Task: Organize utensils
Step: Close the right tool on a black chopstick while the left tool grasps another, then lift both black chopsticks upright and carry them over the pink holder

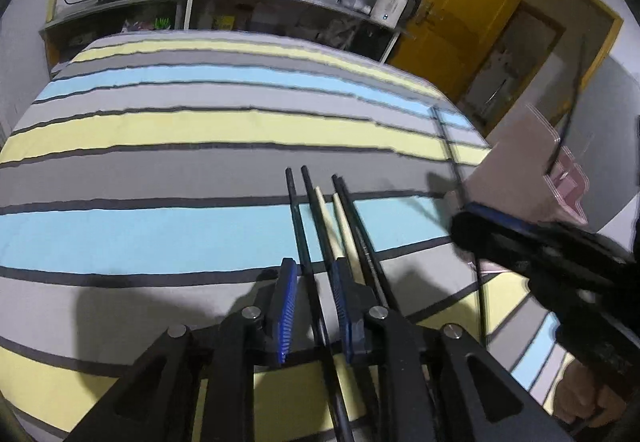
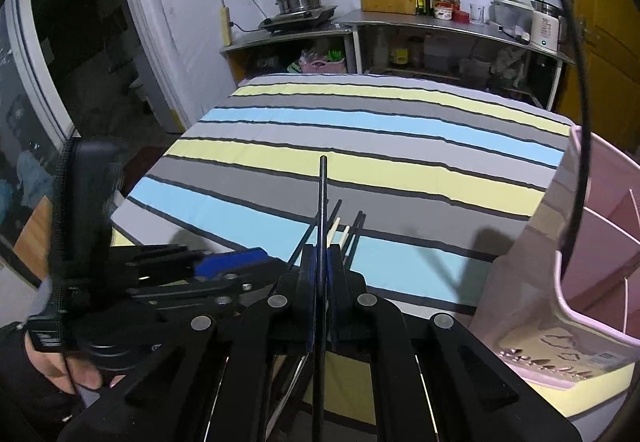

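Pinching black chopstick [image 2: 322, 201], right tool [image 2: 320, 262] clamped

Both fisheye views are evenly lit by cool indoor light from above, with dark vignetted corners and strong barrel bending toward the edges. Soft shadows fall on the striped tablecloth [image 1: 160, 161]. Motion blur smears the right gripper [image 1: 464, 217] in the left view and the left gripper [image 2: 240, 258] in the right. A dark doorway stays underexposed.

Black chopsticks [image 1: 297, 217]: 5, 1 lifted
Pale chopsticks [image 1: 325, 219]: 2
Pink holder [image 2: 592, 250]: 1, at 3 o'clock
Grippers [image 1: 313, 306]: 2
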Available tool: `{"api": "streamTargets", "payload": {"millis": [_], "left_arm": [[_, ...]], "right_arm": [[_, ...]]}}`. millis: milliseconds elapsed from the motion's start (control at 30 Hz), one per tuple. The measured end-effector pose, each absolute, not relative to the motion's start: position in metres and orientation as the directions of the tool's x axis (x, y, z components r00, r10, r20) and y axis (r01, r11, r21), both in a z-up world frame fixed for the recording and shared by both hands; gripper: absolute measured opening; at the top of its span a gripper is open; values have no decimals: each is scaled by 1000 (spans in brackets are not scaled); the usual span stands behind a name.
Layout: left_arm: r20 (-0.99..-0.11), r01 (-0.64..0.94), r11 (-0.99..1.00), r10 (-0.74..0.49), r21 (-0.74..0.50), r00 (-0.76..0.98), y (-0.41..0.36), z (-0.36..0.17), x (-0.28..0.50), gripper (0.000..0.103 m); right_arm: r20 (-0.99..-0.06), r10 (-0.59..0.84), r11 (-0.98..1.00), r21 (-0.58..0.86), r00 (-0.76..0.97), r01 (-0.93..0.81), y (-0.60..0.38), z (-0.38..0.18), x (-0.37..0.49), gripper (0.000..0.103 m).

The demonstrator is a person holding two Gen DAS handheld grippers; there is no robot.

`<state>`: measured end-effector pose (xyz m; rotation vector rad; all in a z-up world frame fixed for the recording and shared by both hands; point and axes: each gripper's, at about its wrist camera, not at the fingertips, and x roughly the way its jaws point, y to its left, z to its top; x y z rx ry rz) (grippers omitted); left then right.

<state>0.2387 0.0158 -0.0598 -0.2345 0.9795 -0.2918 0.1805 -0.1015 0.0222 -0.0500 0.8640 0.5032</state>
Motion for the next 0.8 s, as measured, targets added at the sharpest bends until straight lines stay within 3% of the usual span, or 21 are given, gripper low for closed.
{"api": "streamTargets", "payload": {"millis": [400, 533, 800], "left_arm": [[-823, 113, 970, -243, -215, 514, -1, -69, 252, 18], [-836, 119, 984, -179, -136, 520, -8, -68, 254, 7], [-798, 108, 967, -251, -230, 547, 6, -43, 243, 5]], "right_arm": [[-719, 412, 887, 177, 559, -427, -117, 28, 176, 5], [-713, 414, 888, 179, 566, -424, -119, 31, 173, 5], [-696, 415, 890, 176, 586, -421, -123, 43, 163, 5]]}}
